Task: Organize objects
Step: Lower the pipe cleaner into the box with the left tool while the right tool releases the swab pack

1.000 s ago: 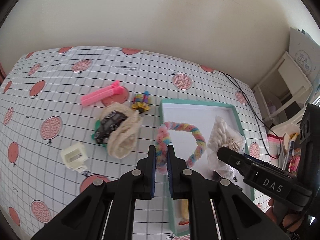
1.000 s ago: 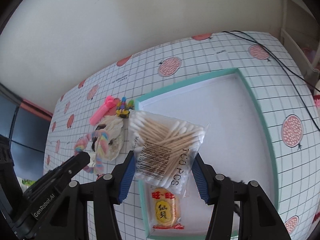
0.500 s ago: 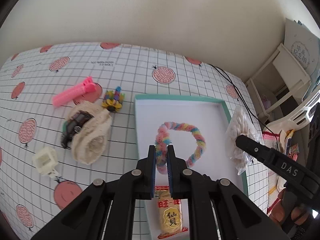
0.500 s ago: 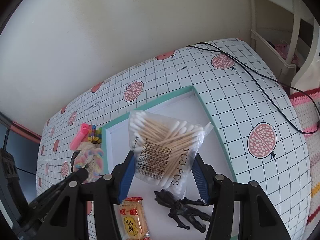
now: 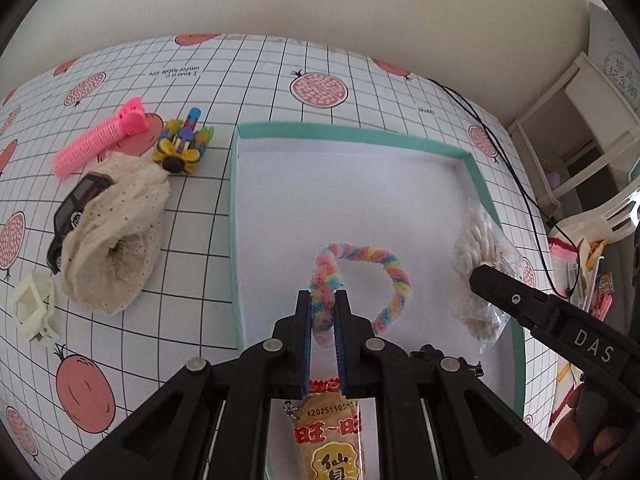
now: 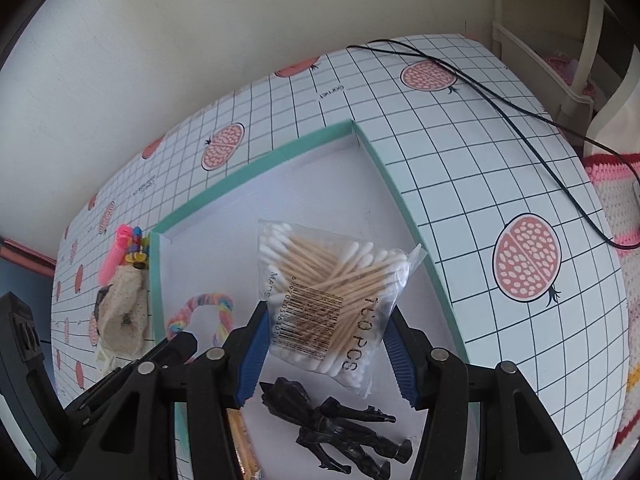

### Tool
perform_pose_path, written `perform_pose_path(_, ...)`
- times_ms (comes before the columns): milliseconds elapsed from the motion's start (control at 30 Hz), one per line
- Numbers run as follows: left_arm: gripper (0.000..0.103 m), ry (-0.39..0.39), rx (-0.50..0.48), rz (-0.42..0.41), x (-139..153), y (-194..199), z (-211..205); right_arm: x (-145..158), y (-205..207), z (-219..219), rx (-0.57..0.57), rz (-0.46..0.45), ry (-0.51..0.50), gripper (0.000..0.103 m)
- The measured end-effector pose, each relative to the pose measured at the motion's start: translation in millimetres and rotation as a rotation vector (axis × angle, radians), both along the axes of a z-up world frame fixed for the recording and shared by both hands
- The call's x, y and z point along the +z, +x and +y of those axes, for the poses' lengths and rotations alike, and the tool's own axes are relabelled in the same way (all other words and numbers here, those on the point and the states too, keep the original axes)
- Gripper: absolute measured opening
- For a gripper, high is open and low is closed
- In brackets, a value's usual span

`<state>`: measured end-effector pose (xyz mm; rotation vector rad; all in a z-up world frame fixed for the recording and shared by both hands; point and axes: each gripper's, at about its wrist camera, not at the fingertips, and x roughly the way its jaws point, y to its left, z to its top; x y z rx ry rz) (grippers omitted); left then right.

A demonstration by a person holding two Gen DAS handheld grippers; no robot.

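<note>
My left gripper [image 5: 323, 312] is shut on a pastel rainbow fuzzy loop [image 5: 384, 264] and holds it over the white tray with a teal rim [image 5: 352, 133]. My right gripper [image 6: 326, 354] is shut on a clear bag of cotton swabs [image 6: 332, 300], held over the tray's right side [image 6: 404, 196]; the bag also shows in the left wrist view [image 5: 480, 264]. In the tray lie a snack packet [image 5: 330, 436] and a black action figure [image 6: 336, 428]. The loop also shows in the right wrist view [image 6: 200, 308].
On the gridded tablecloth left of the tray lie a pink comb [image 5: 100, 136], a colourful flower toy [image 5: 182, 146], a cream lace cloth [image 5: 116, 236] over a black toy car [image 5: 70, 216], and a cream hair claw [image 5: 34, 312]. A black cable [image 6: 520, 120] crosses the table's right side.
Both grippers have moved right, over the tray, carrying the loop and the swab bag. The snack packet and black figure have come into view below them.
</note>
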<state>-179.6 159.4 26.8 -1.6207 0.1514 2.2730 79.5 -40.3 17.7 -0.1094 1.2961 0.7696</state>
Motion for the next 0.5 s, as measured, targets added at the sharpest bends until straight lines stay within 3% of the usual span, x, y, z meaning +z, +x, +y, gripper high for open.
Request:
perform_pose_path(200, 0.011, -0.023, 0.007, -0.020, -8.4, -0.7, -0.4, -5.1, -2.7, 1.8, 0.021, 0.003, -0.027, 0.058)
perform_pose_path(500, 0.011, -0.017, -0.014, -0.025, 1.5, 1.3, 1.0, 0.3, -5.0, 3.9, 0.036, -0.023, -0.058, 0.060)
